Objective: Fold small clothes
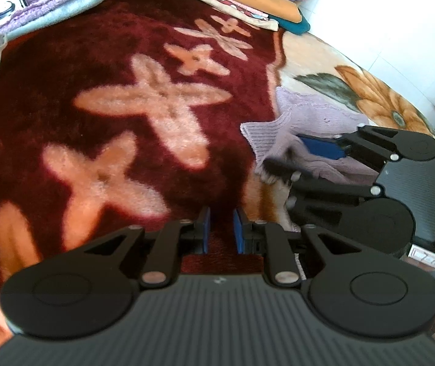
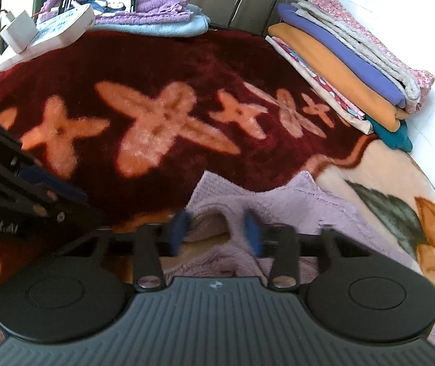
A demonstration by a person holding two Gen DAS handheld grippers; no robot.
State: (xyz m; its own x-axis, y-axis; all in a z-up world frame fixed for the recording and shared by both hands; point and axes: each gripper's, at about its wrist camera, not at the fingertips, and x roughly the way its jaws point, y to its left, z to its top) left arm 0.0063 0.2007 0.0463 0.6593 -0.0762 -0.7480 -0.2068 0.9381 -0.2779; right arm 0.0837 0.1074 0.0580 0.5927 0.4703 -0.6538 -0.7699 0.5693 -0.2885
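A small lilac knit garment (image 2: 278,210) lies rumpled on the plush blanket, partly on the dark red area and partly on the cream floral area. It also shows in the left wrist view (image 1: 309,122). My right gripper (image 2: 214,231) is open just above the garment, with its blue pads on either side of a raised fold. In the left wrist view the right gripper (image 1: 306,158) is over the garment's near edge. My left gripper (image 1: 222,233) is open and empty above the dark red blanket (image 1: 126,106), left of the garment.
A stack of folded blankets (image 2: 348,70) lies at the back right. Folded purple and light blue towels (image 2: 162,18) lie at the back left, beside a white power strip (image 2: 62,27) and a phone (image 2: 98,1). A white wall borders the right side.
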